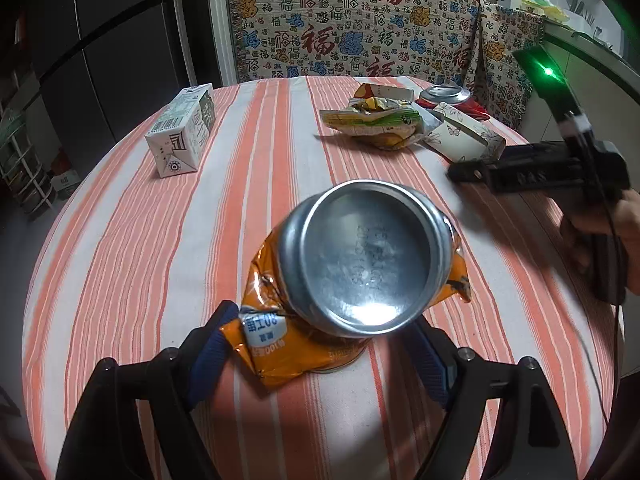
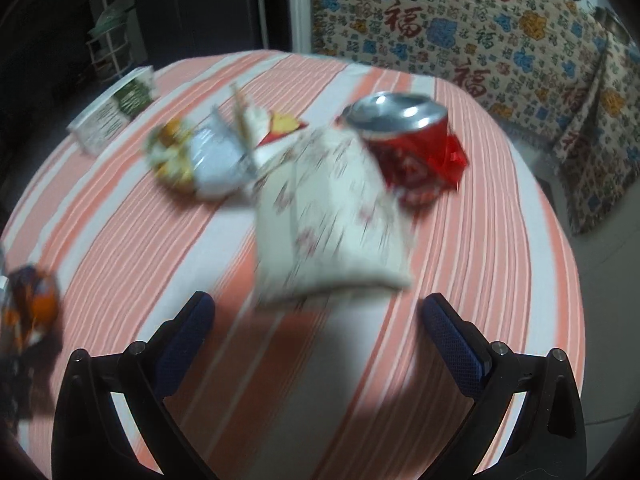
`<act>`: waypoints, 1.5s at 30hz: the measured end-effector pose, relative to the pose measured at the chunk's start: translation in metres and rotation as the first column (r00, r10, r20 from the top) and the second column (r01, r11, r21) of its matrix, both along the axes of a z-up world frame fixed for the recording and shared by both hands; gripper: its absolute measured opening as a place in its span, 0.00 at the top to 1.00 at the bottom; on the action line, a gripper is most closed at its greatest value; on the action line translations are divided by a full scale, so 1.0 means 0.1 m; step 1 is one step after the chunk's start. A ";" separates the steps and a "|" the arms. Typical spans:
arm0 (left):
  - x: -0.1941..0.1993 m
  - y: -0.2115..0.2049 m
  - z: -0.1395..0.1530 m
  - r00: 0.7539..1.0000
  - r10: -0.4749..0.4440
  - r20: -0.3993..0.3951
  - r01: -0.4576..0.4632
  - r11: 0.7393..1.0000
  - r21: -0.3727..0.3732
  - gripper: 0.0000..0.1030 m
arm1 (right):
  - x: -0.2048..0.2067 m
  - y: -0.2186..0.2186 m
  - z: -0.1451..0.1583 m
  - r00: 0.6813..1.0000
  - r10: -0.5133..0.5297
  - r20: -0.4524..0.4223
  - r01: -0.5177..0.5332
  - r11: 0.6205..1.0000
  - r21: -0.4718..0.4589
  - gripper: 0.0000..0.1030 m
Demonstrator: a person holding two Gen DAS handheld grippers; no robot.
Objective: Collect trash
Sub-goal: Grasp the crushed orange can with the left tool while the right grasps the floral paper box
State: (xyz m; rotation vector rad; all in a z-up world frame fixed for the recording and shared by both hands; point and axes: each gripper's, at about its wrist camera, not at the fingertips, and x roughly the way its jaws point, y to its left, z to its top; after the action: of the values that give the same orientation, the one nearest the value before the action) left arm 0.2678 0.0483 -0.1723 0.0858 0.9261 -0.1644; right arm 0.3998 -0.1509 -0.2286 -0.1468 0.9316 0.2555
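Our left gripper [image 1: 320,356] stands wide around the crushed orange can [image 1: 352,272] on the striped tablecloth [image 1: 132,240], its pads not pressing it. Our right gripper [image 2: 318,330] is spread wide and empty just before a flattened paper cup [image 2: 328,224]. Beyond lie a crumpled wrapper [image 2: 196,160], a red can [image 2: 408,148] and, farthest left, a milk carton [image 1: 182,134].

Trash lying spread over the table [image 1: 120,264]

Can [image 1: 352,264] is sitting nearest; carton [image 1: 182,130] is lying far left; wrapper [image 1: 376,124], cup [image 1: 468,136] and second can [image 1: 444,94] are clustering far right, touching.
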 end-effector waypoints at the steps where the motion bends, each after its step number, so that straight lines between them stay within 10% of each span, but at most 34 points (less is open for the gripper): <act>1: 0.00 0.00 0.00 1.000 0.000 0.000 0.000 1.000 0.000 0.19 | 0.02 -0.01 0.01 1.000 -0.007 0.014 0.007 1.000 0.005 0.09; 2: 0.00 0.00 0.00 1.000 0.000 0.000 0.000 1.000 -0.001 0.19 | -0.01 -0.01 0.05 0.999 -0.003 0.039 0.002 1.000 0.019 0.33; 3: -0.01 0.00 0.00 1.000 0.001 0.000 -0.001 1.000 -0.001 0.19 | -0.05 -0.01 0.07 0.999 -0.005 0.041 0.004 1.000 0.021 0.35; 14: -0.01 0.00 0.00 1.000 0.003 0.000 -0.003 1.000 -0.002 0.19 | -1.36 0.24 0.03 0.997 0.044 0.056 -0.045 0.999 0.012 0.30; 23: -0.17 0.05 0.01 0.998 -0.064 -0.004 0.064 0.997 -0.034 0.19 | -1.30 0.26 -0.02 0.998 0.067 0.021 -0.067 0.998 0.012 0.02; 42: 0.08 0.09 0.11 0.965 -0.261 -0.038 0.259 0.965 -0.041 0.20 | -1.21 0.04 0.19 0.990 0.138 -0.036 -0.133 0.985 0.107 0.02; 45: 0.06 0.05 0.12 0.955 -0.296 -0.025 0.295 0.955 -0.037 0.20 | -1.17 0.10 0.17 0.984 0.167 -0.064 -0.157 0.978 0.138 0.14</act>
State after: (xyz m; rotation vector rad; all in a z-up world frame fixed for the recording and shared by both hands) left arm 0.2740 0.0528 -0.1599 0.1919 0.9375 -0.4600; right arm 0.2827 -0.1411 -0.2119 -0.0913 0.9754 0.4751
